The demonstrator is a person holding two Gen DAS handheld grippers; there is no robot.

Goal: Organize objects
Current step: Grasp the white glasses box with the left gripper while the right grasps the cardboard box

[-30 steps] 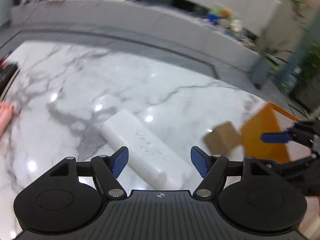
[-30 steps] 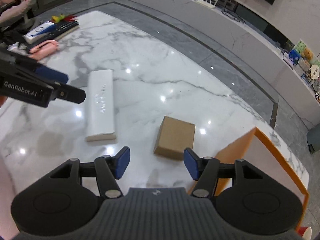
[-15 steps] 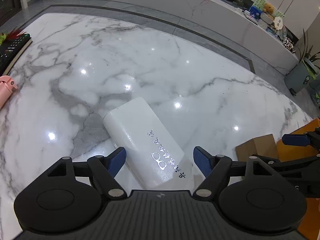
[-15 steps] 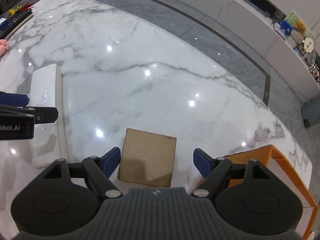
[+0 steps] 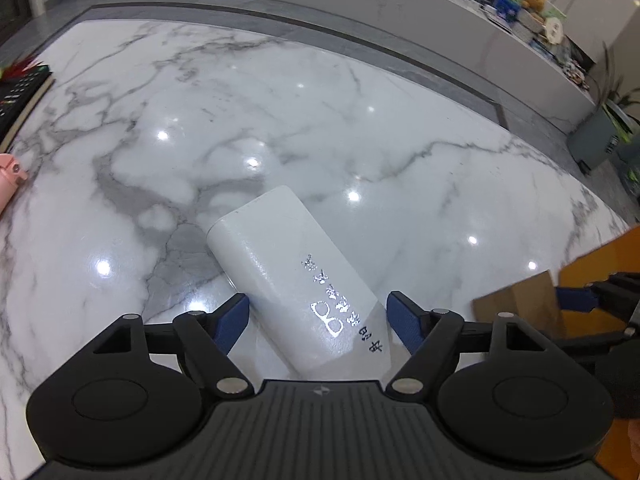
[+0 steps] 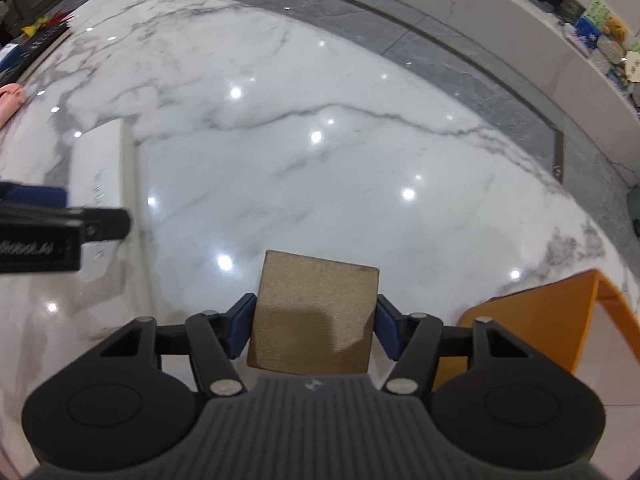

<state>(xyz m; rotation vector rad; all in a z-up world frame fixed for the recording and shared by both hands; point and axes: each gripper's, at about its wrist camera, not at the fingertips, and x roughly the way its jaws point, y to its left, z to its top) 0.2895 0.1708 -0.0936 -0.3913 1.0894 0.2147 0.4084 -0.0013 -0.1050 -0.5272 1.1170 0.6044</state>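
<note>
Both grippers have dropped lower since a second ago, and the right gripper (image 6: 313,326) has just been closing its jaws, its 2 blue pads now pressed on the flanks of the plain brown cardboard box (image 6: 316,312) on the marble table (image 6: 320,168). The left gripper (image 5: 318,322) stands wide, straddling the near end of the white box (image 5: 288,272) with silver lettering, without touching it.
</note>
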